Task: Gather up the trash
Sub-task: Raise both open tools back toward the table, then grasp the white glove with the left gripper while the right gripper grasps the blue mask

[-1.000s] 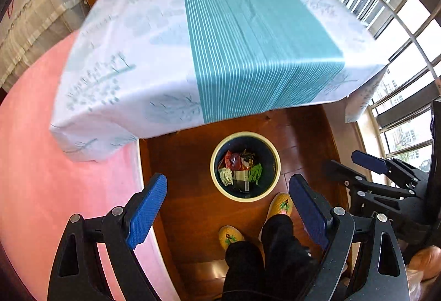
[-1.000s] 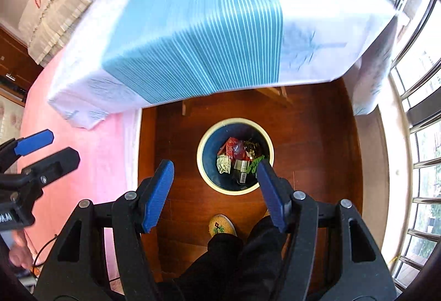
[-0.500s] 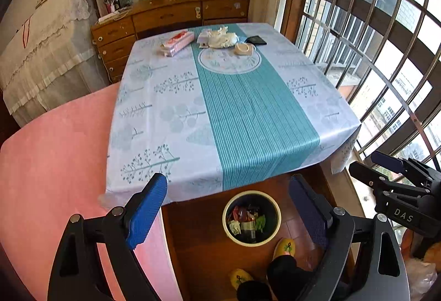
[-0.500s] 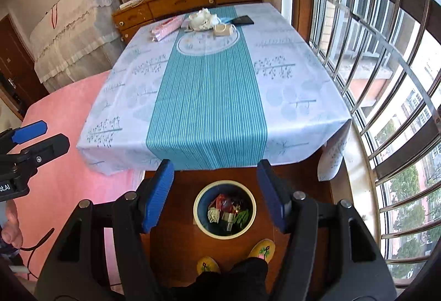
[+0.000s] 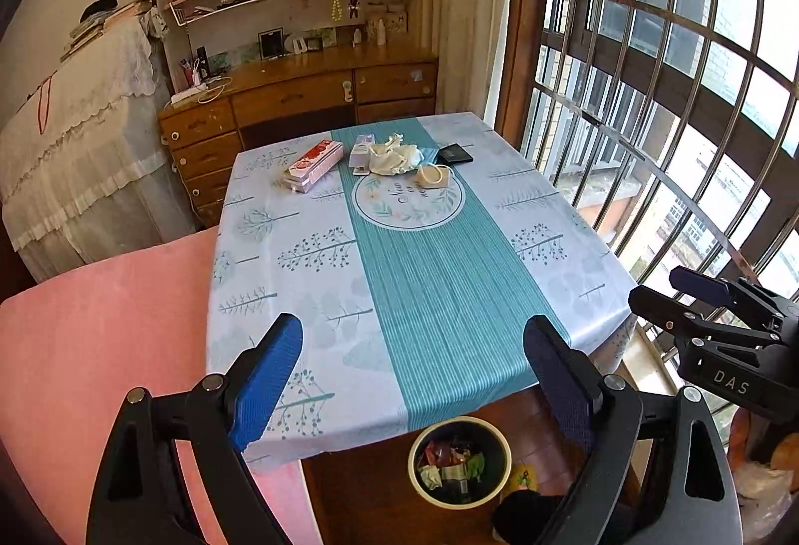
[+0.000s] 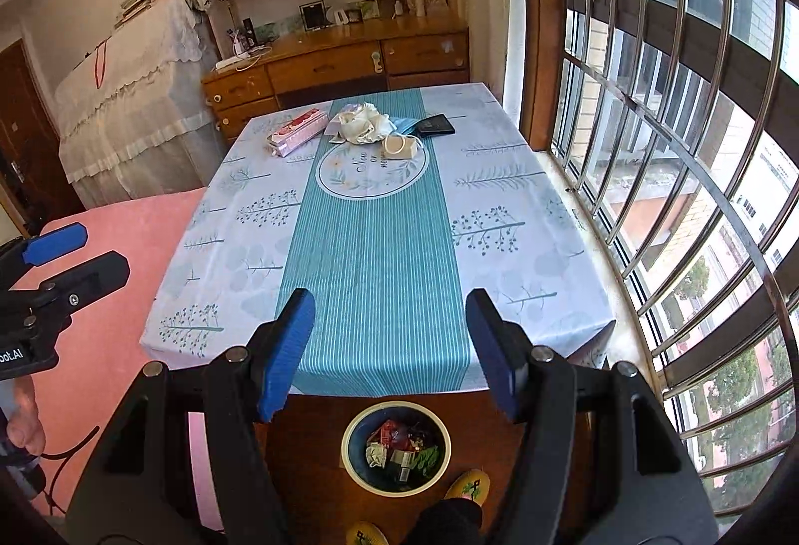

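Table point(image 5: 279, 255) under a teal-striped cloth fills mid-frame; crumpled white wrappers point(image 5: 394, 159) and a pink box point(image 5: 313, 165) sit at its far end, upper centre. Bin point(image 5: 459, 461) with collected trash stands on the floor, lower centre. Left gripper point(image 5: 412, 375) and right gripper point(image 6: 389, 352): both spread wide, holding nothing.

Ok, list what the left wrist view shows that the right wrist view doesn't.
Left wrist view only: the right tool at its right edge. Right wrist view only: the left tool at its left edge and a dark wooden door. Both share the table, the crumpled white trash at its far end, and the filled bin on the floor.
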`<act>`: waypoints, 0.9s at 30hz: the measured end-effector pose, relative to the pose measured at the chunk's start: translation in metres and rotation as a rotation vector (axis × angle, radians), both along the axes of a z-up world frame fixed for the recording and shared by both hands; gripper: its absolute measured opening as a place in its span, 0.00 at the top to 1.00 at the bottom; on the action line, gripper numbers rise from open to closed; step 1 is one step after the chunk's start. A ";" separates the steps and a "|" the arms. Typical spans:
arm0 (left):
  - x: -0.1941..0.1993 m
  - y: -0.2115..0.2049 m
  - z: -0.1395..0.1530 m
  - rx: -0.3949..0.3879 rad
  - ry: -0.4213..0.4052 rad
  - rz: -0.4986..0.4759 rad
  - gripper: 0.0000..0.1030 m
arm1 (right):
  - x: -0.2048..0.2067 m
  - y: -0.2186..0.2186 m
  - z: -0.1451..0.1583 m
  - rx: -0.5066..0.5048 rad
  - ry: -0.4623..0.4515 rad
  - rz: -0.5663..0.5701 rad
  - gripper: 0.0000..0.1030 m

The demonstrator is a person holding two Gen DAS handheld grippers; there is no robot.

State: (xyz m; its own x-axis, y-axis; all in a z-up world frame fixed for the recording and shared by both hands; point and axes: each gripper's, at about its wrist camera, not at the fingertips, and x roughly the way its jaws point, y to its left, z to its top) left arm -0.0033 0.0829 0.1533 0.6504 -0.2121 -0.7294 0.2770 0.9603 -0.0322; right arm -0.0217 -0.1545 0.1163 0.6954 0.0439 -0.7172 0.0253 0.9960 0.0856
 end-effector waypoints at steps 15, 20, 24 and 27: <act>0.214 -0.058 -0.071 0.061 0.118 0.117 0.10 | 0.257 -0.065 -0.056 0.125 0.101 0.144 0.42; 0.312 -0.089 -0.109 0.057 0.196 0.191 0.10 | 0.384 -0.093 -0.097 0.183 0.182 0.194 0.42; 0.380 -0.106 -0.139 0.045 0.245 0.271 0.10 | 0.465 -0.106 -0.138 0.248 0.263 0.208 0.51; 0.412 -0.112 -0.155 0.040 0.266 0.308 0.10 | 0.510 -0.109 -0.172 0.297 0.305 0.205 0.56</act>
